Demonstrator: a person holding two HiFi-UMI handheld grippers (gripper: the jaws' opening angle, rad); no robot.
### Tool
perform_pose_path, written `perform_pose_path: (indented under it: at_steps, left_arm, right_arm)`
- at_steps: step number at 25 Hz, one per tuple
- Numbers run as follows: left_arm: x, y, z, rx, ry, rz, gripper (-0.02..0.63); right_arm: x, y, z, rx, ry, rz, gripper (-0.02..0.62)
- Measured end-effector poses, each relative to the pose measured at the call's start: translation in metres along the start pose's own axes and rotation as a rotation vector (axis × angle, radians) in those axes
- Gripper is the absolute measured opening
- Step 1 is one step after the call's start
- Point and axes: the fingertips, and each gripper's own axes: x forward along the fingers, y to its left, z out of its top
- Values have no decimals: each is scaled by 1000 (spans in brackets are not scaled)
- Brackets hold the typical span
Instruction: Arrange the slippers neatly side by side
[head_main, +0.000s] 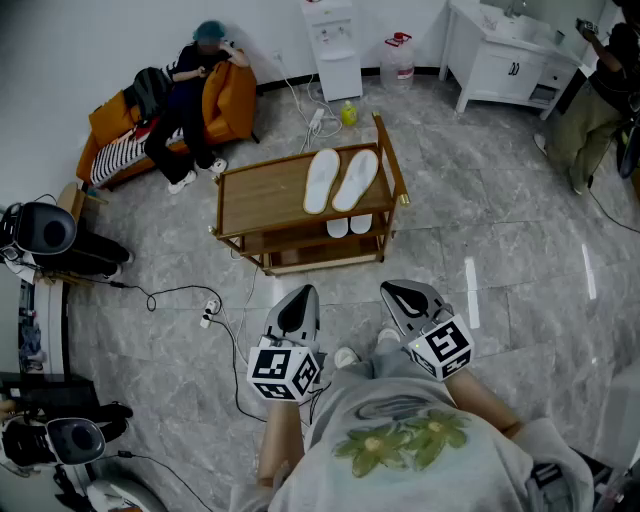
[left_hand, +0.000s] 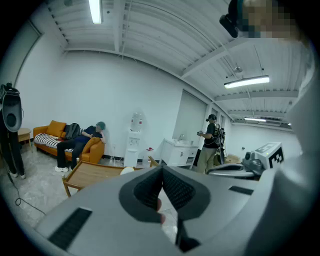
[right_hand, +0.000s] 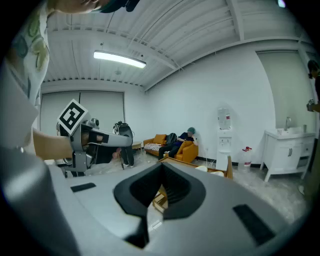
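The only print we can make out is the black-and-white square markers on the cube (head_main: 284, 370) of the left gripper (head_main: 301, 298) and the cube (head_main: 444, 346) of the right gripper (head_main: 397, 293). Any label on the white water dispenser (head_main: 333, 45) by the far wall is too small for us to read.

The slippers (head_main: 340, 180) are white, flat and long-oval, with a soft, plain look. They lie just beside each other on the top of a brown wooden desk (head_main: 260, 195), toward its right end, roughly parallel and both leaning a little to the right. The desk has raised rails at its ends and a lower shelf, where we see the rounded ends of a second white pair (head_main: 348, 226) poking out. Beneath it all is a glossy floor (head_main: 500, 260) of grey marble-look tiles, with cables trailing across it.

Both grippers have smooth grey shells and dark ribbed pads. We see them low in the head view, close to the person's body and side by side. The slippers lie well apart from them, straight ahead across a stretch of floor, roughly between the lines along which the two grippers point. In each gripper view the jaws are pressed together at the tip, closed with nothing between them.
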Motion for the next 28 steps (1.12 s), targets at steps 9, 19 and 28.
perform_pose_path:
  at_steps: [9,19,28]
  left_arm:
    - [20,-22,4,30,8,-8,15]
    - [34,-40,-4,27,0,36,15]
    - [54,-38,-15,18,39,38,15]
  right_arm:
    - [-3,-18,5,-10,-13,13,6]
    - [-3,-33,3,-26,-31,57,7]
    - [2,-51,-8,-6,0,55,8]
